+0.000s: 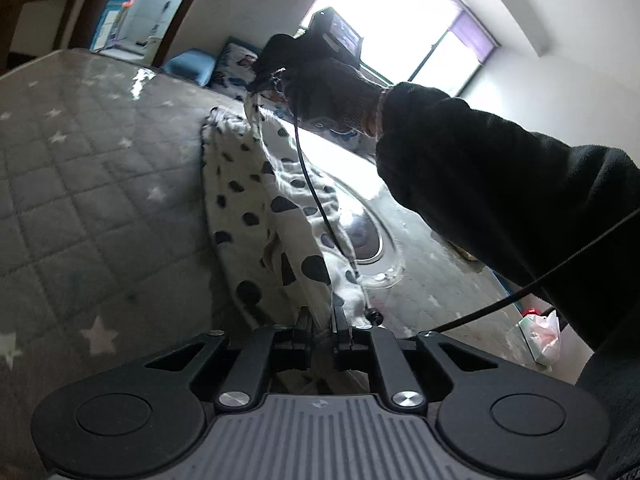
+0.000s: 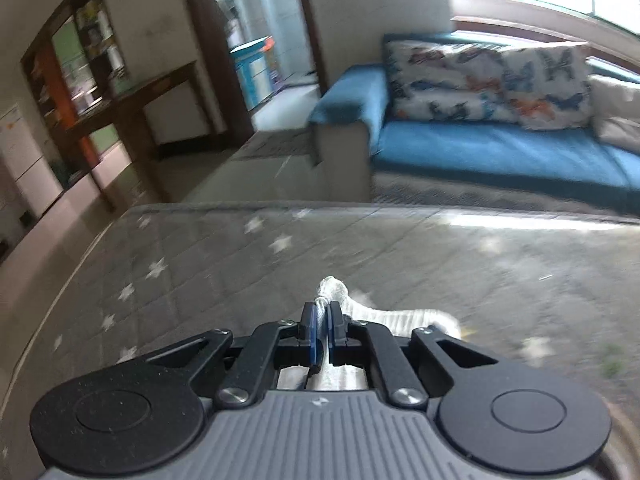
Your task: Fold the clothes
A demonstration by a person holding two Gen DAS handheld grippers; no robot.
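Both grippers are on the cloth here! The left gripper (image 1: 322,322) has its black fingers pinched together on one end of the white garment with dark blue spots (image 1: 256,204), and the cloth runs from there up and across to the right gripper (image 1: 266,80), gripped by a dark-gloved hand (image 1: 324,92), which nips the far end. Between the two, the spotted fabric hangs in a loose, twisted band above the grey quilted mat with white stars (image 1: 80,168), its lower edge seeming to brush the mat.

From the right wrist camera, the blue-padded fingers (image 2: 311,332) are squeezed shut on a small bunch of white knit fabric (image 2: 332,290) that pokes out past the tips, with the mat (image 2: 224,264) spread below.

My read: this is the stretch-and-carry part of a fold, the garment held by two ends in the air. Whether it is being spread flat or carried over into a fold, one look cannot settle. Either way, the next move calls for both grips to hold firm and travel evenly so the twist falls out and the edges line up.

The left view gives the whole span of cloth, the sleeve and a black cable (image 1: 312,184). The right view shows none of that, only its own pinch, plus a blue sofa with butterfly-print cushions (image 2: 500,144) beyond the mat.
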